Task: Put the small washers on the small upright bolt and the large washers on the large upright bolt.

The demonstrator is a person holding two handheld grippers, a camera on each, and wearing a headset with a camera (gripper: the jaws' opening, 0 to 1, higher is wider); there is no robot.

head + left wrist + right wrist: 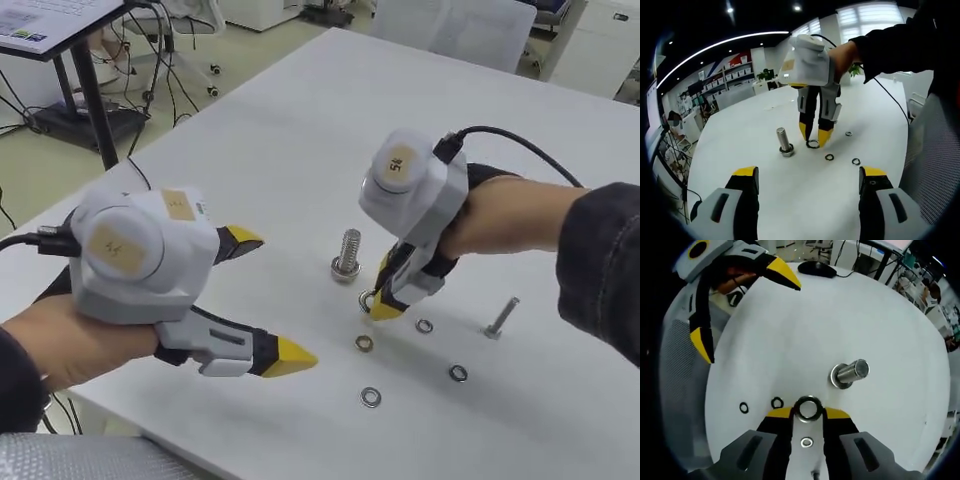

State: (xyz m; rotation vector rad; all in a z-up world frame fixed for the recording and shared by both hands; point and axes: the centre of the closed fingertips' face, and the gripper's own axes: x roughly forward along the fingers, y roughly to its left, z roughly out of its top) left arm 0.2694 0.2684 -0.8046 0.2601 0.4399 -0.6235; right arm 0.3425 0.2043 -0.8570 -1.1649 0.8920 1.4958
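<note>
The large upright bolt (347, 253) stands mid-table, also seen in the left gripper view (784, 142) and the right gripper view (850, 373). My right gripper (380, 305) is just in front of it, tips at the table, shut on a large washer (807, 408) that shows between its yellow tips (813, 144). Several loose washers lie nearby: (364, 343), (424, 326), (458, 373). The small bolt (502, 317) is further right. My left gripper (268, 298) hovers open and holds nothing, left of the bolt.
The white table (300, 150) stretches far behind the bolts. Its near edge runs just below the washers. A black cable (520, 145) trails from the right gripper. A dark desk leg (95, 100) and cables are on the floor at left.
</note>
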